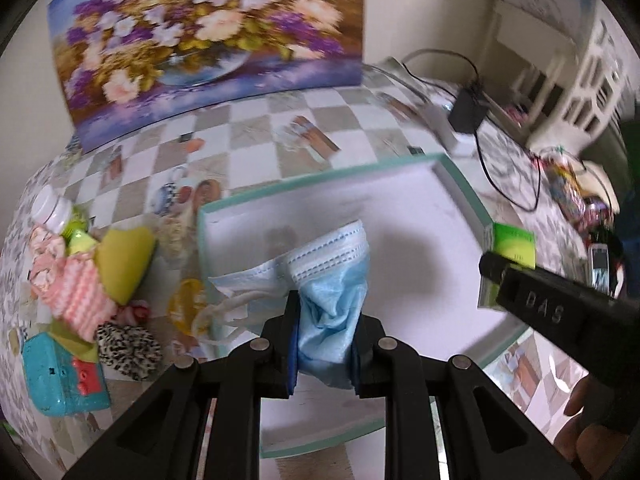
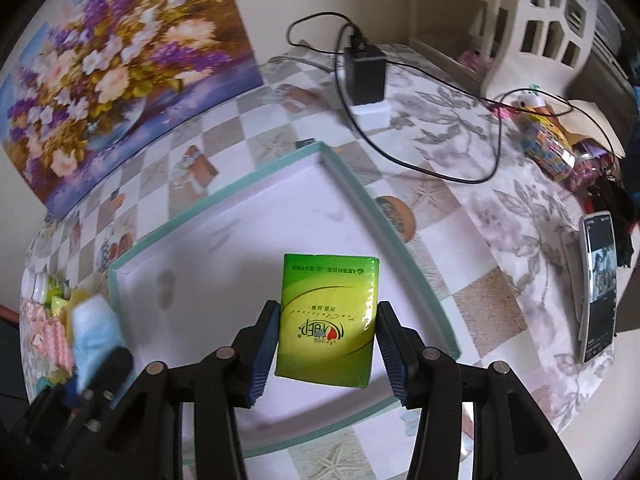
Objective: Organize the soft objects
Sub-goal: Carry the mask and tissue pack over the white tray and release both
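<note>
Now, both loads over the shallow white tray (image 1: pixel 460 184) with the mint-green rim, on the checkered tabletop (image 1: pixel 256 128).

Left tool (image 1: pixel 326 344): narrowly closed, pads pinching a crumpled blue face mask (image 1: pixel 332 280). Mask hanging forward from the pads toward 12 o'clock, white ear loops trailing toward 9 o'clock over the tray's left rim. Bare tray floor directly beyond the mask, at 12 to 1 o'clock.

Right tool (image 2: pixel 326 344): partly open, clamped on the two long sides of a green tissue pack (image 2: pixel 328 320). Long axis of the pack along the fingers, from 6 toward 12 o'clock, roughly parallel to the tray's right rim. Tray floor under and ahead of the pack; right rim close at 3 o'clock.

Seen from the left wrist view, right tool at 3 o'clock of the mask, well apart from it; so the mask nearer the tray's left part, the pack nearer its right part.

Probable step: lowering and releasing both things inside the tray, side by side. Deciding relation: each load above the floor and inside the rim, not across it. Some risk with the ear loops, still over the left rim.

Remaining soft things (image 1: pixel 92 280) piled on the tabletop at 9 o'clock of the tray, nearer the left hand.
</note>
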### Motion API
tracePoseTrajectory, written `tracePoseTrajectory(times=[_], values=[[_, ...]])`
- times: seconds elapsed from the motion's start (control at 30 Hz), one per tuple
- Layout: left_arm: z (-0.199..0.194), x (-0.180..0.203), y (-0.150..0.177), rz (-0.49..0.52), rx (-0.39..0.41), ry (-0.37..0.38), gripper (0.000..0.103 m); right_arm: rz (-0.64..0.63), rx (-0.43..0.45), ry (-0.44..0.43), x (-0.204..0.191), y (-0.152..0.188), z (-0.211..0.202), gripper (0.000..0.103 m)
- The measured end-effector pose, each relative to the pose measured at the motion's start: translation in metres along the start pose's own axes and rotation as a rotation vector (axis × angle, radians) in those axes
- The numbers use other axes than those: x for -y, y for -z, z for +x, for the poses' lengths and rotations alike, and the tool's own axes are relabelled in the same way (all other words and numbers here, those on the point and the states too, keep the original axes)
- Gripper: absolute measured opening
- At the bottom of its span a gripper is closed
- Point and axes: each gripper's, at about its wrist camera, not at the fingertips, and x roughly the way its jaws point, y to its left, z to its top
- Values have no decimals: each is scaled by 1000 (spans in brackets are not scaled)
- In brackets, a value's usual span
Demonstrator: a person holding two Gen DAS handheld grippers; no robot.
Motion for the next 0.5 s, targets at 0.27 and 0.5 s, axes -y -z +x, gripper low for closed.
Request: tracePoseTrajectory(times=[0.27, 0.5], values=[[18, 24, 3, 55, -27, 19, 21, 26, -22, 18, 13, -2, 7, 52], [14, 26, 3, 54, -10, 30, 52, 36, -23, 25, 16, -3, 7, 53]])
